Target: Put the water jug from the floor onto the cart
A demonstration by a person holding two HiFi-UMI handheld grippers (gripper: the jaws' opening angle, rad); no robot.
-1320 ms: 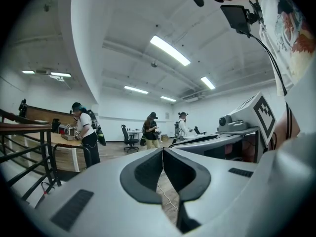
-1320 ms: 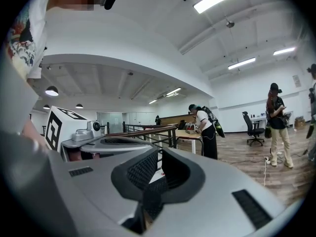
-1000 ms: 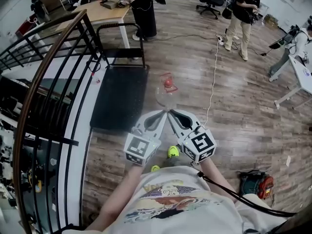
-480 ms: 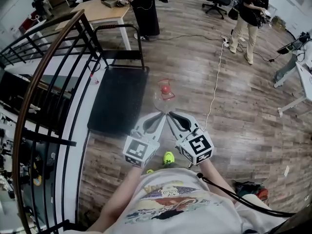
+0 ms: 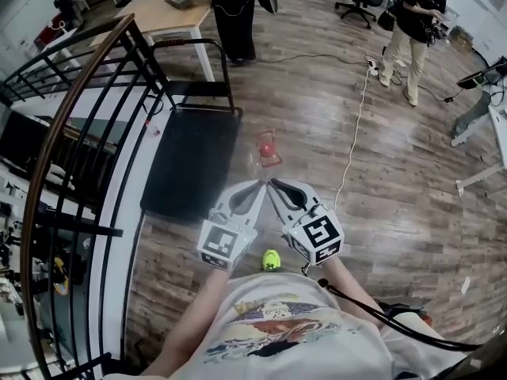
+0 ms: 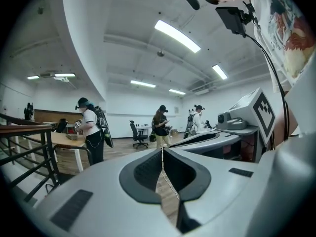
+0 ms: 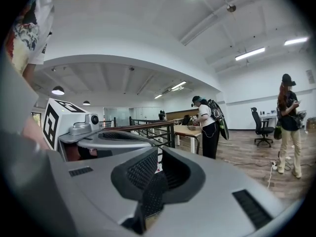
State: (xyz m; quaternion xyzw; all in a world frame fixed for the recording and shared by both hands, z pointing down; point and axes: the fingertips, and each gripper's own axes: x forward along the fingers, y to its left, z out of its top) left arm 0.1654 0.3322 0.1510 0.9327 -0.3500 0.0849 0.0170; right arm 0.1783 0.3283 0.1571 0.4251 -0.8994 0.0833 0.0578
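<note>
The water jug (image 5: 265, 153) is clear with a red cap and handle. It stands upright on the wooden floor just right of the cart (image 5: 194, 161), a low black platform with a black tube handle at its far end. My left gripper (image 5: 255, 187) and right gripper (image 5: 276, 185) are held side by side in front of my body, tips nearly touching, well above the floor and just short of the jug. Both are shut with nothing in them. The left gripper (image 6: 162, 153) shows its pads pressed together, and the right gripper (image 7: 157, 157) is closed too. Neither gripper view shows the jug.
A black railing (image 5: 79, 117) with a wooden rail runs along the left, close to the cart. A white cable (image 5: 352, 133) trails across the floor on the right. People stand at a wooden desk (image 5: 162, 14) and further right (image 5: 416, 30). My green shoe (image 5: 271, 258) shows below the grippers.
The floor, cart and jug have slid toward me, so the jug now lies closer to the fingertips. Both grippers stay shut and side by side.
</note>
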